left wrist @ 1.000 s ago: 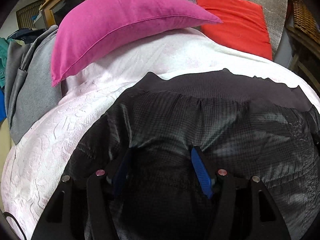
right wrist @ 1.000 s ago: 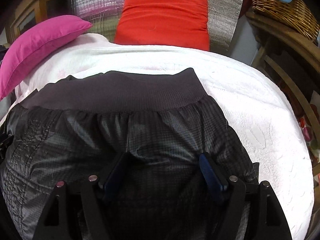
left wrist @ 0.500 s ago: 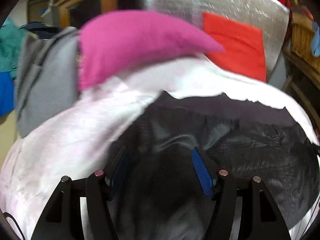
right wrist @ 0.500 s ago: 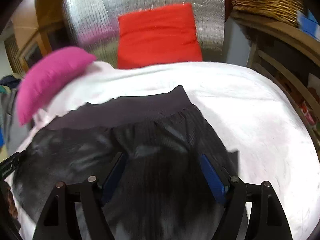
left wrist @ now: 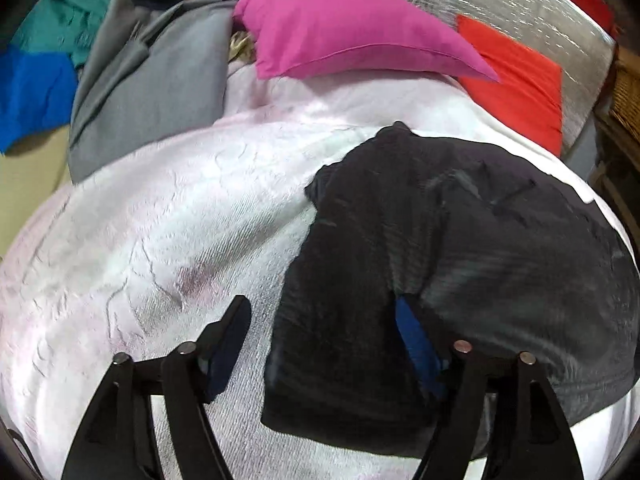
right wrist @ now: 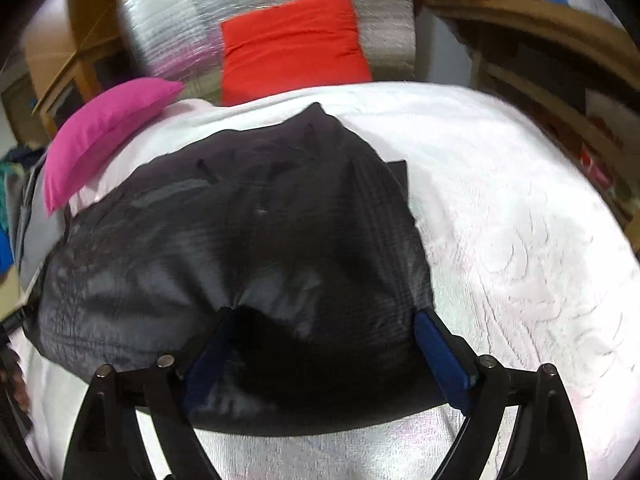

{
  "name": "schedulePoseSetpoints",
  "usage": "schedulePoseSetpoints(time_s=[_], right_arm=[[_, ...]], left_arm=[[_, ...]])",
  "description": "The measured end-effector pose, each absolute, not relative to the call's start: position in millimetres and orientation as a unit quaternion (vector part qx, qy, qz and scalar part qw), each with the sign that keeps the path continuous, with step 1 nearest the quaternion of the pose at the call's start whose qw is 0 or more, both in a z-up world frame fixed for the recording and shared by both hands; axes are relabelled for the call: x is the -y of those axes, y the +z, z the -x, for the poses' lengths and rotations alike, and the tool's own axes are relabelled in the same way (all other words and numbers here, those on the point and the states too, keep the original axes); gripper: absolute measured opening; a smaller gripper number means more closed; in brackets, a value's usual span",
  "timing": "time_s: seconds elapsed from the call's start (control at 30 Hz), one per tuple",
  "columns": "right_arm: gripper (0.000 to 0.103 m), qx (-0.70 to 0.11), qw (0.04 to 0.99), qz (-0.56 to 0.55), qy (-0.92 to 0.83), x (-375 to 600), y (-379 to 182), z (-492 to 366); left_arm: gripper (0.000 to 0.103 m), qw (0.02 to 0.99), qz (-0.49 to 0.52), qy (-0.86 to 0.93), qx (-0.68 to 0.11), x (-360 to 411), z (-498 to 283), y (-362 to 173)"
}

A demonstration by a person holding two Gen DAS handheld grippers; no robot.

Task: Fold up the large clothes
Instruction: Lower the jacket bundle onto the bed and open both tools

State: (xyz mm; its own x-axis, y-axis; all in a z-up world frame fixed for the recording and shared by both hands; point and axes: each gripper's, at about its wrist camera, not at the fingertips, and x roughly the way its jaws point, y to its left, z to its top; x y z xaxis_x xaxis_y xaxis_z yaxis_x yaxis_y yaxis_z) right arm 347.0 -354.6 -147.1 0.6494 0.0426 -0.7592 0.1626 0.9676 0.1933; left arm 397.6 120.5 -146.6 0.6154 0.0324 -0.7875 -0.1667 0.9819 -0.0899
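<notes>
The dark garment (left wrist: 460, 264) is seen lying doubled into a compact block on the white bedspread (left wrist: 168, 216), so at least one fold is judged done; further folding or squaring may be left. The left gripper (left wrist: 320, 344) is opening, the garment's near left edge between its jaws, nothing clamped. The right gripper (right wrist: 320, 352) is opening too, straddling the near right edge. Bare bedspread is seen outside each gripper; ahead, a pink pillow (left wrist: 352, 40) and red cushion (right wrist: 292, 44) bound the room.
</notes>
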Motion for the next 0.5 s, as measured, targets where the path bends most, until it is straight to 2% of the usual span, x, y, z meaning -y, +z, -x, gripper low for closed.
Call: schedulePoseSetpoints(time_s=[0.27, 0.5], right_arm=[[0.091, -0.388, 0.907, -0.154, -0.049, 364.4, -119.9, -313.9], [0.091, -0.341, 0.93, -0.135, -0.001, 323.7, -85.7, -292.3]], left_arm=[[0.078, 0.912, 0.069, 0.067, -0.398, -118.1, -359.9, -111.3], [0.077, 0.927, 0.047, 0.047, -0.368, -80.8, -326.3, -97.3]])
